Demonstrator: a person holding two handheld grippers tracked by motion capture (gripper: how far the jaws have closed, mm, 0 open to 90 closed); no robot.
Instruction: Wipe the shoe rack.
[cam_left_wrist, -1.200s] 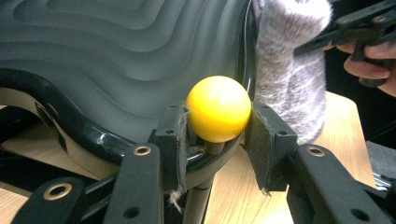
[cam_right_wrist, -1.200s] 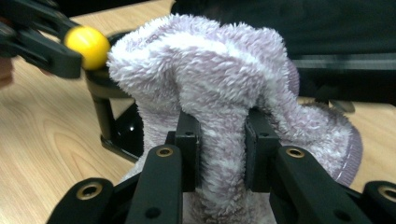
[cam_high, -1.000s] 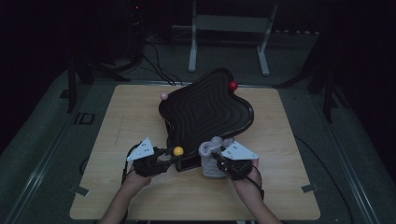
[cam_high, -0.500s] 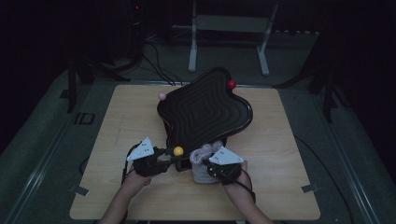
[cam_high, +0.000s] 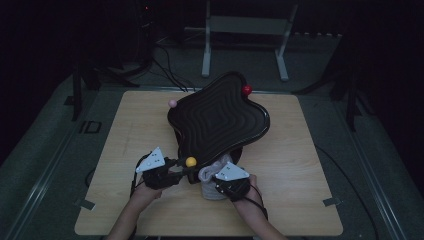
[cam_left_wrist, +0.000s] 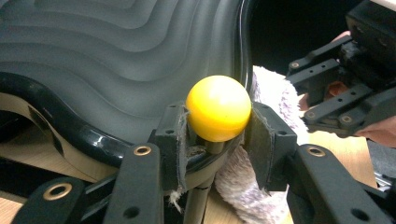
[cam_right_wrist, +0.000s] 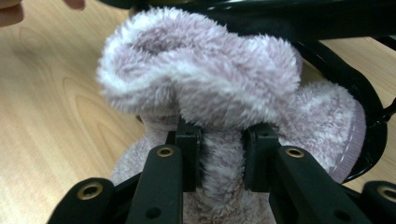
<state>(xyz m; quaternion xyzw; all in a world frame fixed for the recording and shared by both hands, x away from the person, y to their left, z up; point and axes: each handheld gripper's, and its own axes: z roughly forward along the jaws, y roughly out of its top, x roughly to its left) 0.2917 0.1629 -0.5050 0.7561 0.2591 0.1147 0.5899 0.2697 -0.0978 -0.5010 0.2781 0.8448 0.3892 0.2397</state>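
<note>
Right gripper dropped toward bench near edge, clamping fluffy cloth. Left gripper pinches yellow knob; I risk black tray slipping, tipping.

A wavy tray stands tilted over the middle of the bench, its low end toward the near edge. One knob sits at the tray's far rim, another at its left rim, a third at its near end. The left claw grips that near knob. Just right of it, a fluffy cloth lies tucked under the tray's near rim, pinched by the right claw.
</note>
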